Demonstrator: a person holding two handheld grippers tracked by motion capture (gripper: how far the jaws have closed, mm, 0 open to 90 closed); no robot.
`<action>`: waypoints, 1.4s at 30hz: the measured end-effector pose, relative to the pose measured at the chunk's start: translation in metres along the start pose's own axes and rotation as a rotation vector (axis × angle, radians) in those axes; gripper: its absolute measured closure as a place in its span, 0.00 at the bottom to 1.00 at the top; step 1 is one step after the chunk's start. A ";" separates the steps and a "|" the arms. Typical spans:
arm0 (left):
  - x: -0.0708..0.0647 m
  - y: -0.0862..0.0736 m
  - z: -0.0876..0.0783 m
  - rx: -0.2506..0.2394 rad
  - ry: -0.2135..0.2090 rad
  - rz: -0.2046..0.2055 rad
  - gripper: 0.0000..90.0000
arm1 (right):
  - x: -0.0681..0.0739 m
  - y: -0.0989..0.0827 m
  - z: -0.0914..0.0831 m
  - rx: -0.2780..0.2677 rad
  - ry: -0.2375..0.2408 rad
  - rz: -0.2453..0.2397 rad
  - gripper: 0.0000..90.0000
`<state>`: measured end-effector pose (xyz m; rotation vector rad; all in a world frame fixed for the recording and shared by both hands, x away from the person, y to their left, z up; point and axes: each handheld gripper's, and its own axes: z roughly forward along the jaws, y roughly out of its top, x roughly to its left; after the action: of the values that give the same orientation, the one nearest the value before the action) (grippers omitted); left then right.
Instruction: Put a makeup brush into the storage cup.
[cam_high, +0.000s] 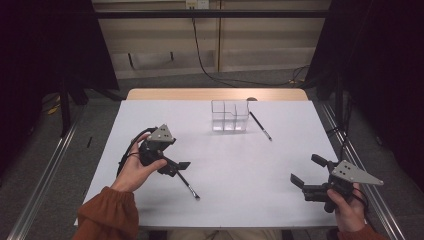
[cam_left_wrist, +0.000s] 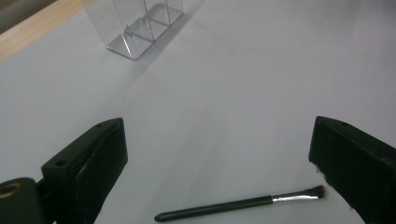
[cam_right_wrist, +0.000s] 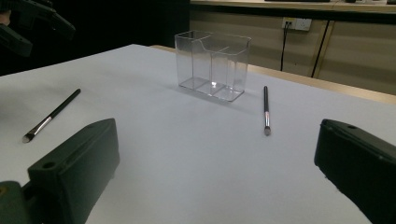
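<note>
Slim black brush (cam_left_wrist: 240, 204), metal ferrule

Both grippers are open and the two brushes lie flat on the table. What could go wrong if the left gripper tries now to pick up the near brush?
1. The near brush is thin and lies flat on the table, so the open left gripper may pinch badly or push it away.
2. Its bristle end sits close to one jaw; closing there could crush the bristles.
3. The clear organizer looks light; a later nudge might tip it.
</note>
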<state>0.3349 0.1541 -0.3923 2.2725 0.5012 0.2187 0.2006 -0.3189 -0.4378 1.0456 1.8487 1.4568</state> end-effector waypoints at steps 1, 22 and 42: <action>0.000 0.000 0.001 0.012 -0.006 0.001 0.05 | 0.000 0.000 0.000 0.001 0.001 0.001 0.00; -0.006 -0.007 0.027 0.310 -0.110 0.067 0.05 | 0.000 0.000 0.001 0.009 0.008 0.004 0.00; 0.000 -0.008 0.048 0.431 -0.182 0.170 0.20 | 0.001 -0.001 0.002 0.022 0.018 0.002 0.00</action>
<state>0.3470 0.1269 -0.4312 2.7271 0.2774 -0.0184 0.2011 -0.3170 -0.4392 1.0486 1.8809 1.4544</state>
